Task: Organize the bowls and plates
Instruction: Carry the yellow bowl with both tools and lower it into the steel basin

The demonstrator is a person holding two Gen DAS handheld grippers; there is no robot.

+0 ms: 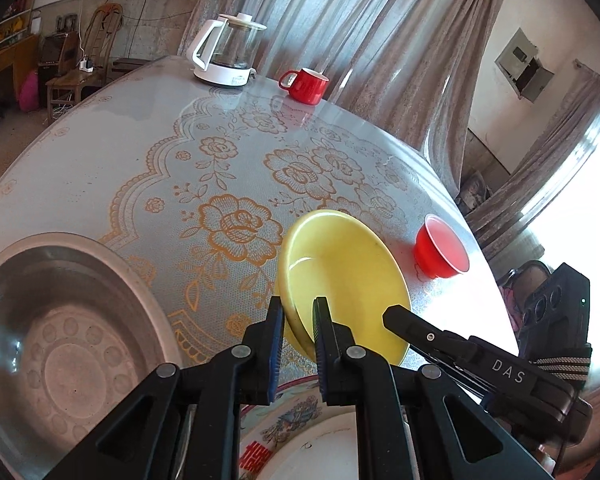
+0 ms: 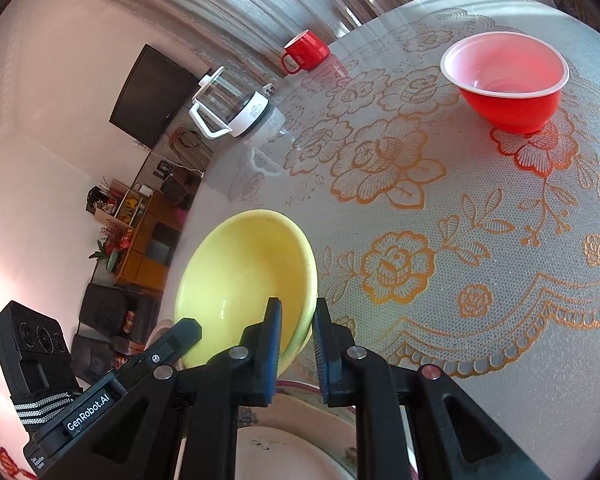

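A yellow plate (image 1: 340, 276) is held tilted above the table by both grippers. My left gripper (image 1: 299, 322) is shut on its near-left rim. My right gripper (image 2: 296, 324) is shut on the opposite rim of the yellow plate (image 2: 244, 276); it also shows in the left wrist view (image 1: 404, 316) as a black finger at the plate's right edge. A red bowl (image 1: 440, 250) stands on the table to the right, also in the right wrist view (image 2: 508, 84). A white plate with a flower pattern (image 1: 296, 432) lies just under the grippers, also in the right wrist view (image 2: 300, 456).
A steel basin (image 1: 60, 352) sits at the near left. A glass kettle on a white base (image 1: 228, 52) and a red mug (image 1: 306, 84) stand at the table's far edge. The table (image 1: 140, 168) has a floral lace cover; curtains hang behind.
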